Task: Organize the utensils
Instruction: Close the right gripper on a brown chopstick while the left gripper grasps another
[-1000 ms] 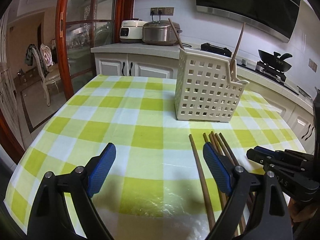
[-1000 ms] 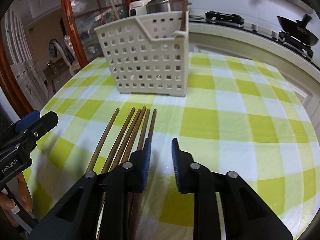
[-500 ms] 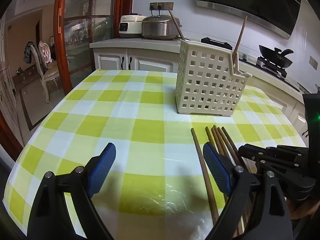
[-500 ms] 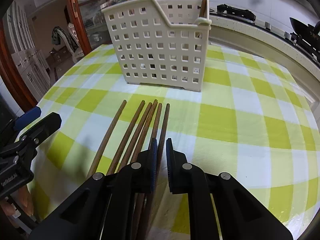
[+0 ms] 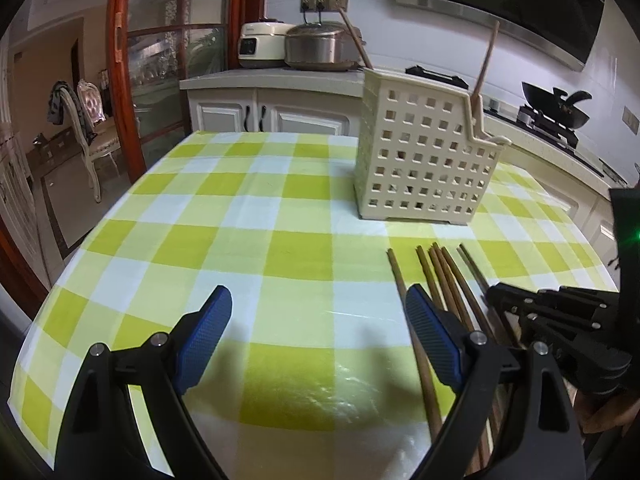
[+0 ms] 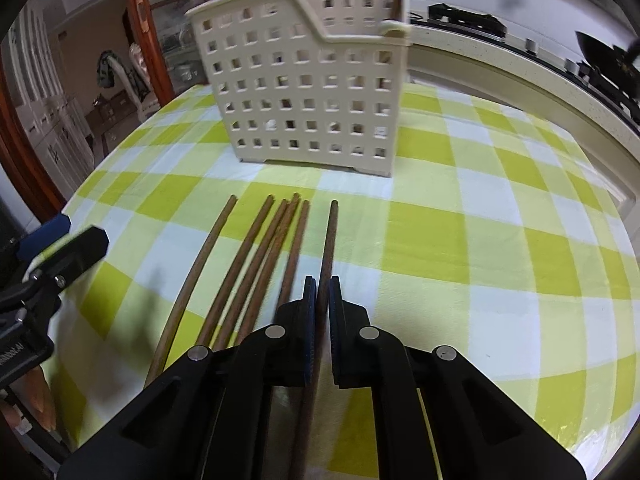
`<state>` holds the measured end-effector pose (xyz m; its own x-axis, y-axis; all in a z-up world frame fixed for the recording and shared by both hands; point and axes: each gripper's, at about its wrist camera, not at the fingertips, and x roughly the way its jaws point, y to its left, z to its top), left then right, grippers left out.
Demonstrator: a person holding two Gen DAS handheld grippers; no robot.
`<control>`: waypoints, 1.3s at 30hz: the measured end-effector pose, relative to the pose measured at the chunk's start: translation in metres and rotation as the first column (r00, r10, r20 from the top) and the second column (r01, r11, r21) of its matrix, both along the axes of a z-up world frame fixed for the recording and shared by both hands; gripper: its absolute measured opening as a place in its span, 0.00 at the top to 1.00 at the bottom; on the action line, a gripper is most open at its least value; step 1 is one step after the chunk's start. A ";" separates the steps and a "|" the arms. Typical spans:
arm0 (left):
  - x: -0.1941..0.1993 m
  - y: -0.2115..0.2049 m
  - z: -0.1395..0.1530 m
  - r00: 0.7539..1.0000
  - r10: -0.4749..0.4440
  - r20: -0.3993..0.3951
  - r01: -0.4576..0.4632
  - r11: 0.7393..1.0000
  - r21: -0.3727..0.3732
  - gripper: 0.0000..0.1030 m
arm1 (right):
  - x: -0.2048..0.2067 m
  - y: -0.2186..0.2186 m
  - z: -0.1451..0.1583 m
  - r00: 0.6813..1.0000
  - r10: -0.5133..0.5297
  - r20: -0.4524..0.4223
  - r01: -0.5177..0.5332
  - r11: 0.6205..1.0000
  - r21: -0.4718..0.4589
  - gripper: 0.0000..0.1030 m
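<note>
Right tongs (image 6: 319, 296) just pinched onto one chopstick (image 6: 328, 240) — left tongs (image 5: 318, 320) spread, idle. Approx. five chopsticks (image 6: 256, 256) left on tabletop (image 6: 480, 208); a couple already stood in basket (image 6: 304, 92).

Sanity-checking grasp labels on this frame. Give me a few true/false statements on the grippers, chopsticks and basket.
1. The right gripper is shut on one chopstick. True; its jaws have just been closing.
2. The left gripper holds a chopstick. False: it is open, with only tablecloth between the pads.
3. The cream perforated basket lies tipped on its side. False: it stands upright.
4. Five more chopsticks lie on the cloth left of the gripped one in the right wrist view. True.
5. The basket is empty. False: at least one wooden stick pokes out of it.
</note>
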<state>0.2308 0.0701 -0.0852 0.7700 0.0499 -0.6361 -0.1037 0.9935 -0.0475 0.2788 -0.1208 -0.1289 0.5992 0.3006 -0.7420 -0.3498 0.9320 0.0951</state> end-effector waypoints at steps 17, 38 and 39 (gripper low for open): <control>0.046 -0.049 -0.030 0.975 -0.117 -0.191 0.121 0.993 0.012 0.65 | -0.003 -0.057 0.009 0.997 -0.073 0.018 0.071 0.993 0.097 0.94; 0.040 -0.056 -0.025 0.977 -0.150 -0.151 0.157 0.987 0.034 0.94 | -0.012 -0.063 0.017 0.996 -0.077 0.054 0.069 0.988 0.136 0.94; 0.037 -0.054 -0.019 0.981 -0.145 -0.129 0.150 0.988 0.030 0.94 | -0.014 -0.062 0.021 0.995 -0.078 0.067 0.068 0.988 0.140 0.94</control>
